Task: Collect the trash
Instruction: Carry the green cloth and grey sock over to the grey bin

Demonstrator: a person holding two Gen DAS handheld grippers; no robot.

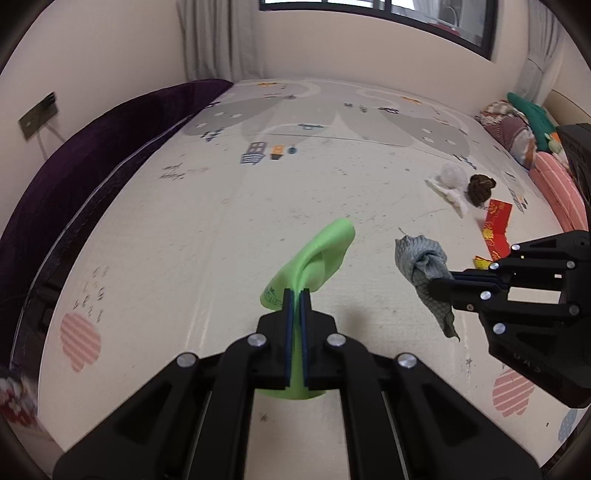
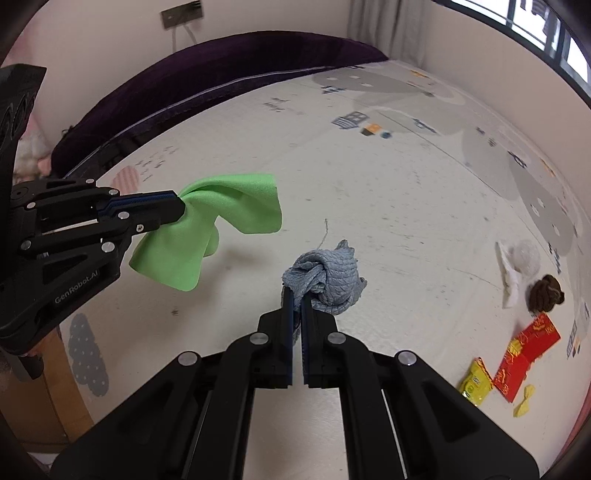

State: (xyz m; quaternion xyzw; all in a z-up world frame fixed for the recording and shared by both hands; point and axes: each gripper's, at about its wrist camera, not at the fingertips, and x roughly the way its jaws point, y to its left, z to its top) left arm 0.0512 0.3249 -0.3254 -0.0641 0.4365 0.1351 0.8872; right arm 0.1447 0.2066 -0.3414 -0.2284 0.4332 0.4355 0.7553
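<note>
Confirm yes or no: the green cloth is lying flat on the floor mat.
No, the green cloth hangs clear of the mat, pinched in the shut left claw.

home bedroom | printed play mat (image 1: 295,192) (cartoon pattern) | curtains (image 1: 218,40)

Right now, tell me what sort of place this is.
Most likely a home bedroom or playroom. A printed play mat covers the floor, a purple cushion lines one wall, and bedding is heaped near a curtained window.
</note>
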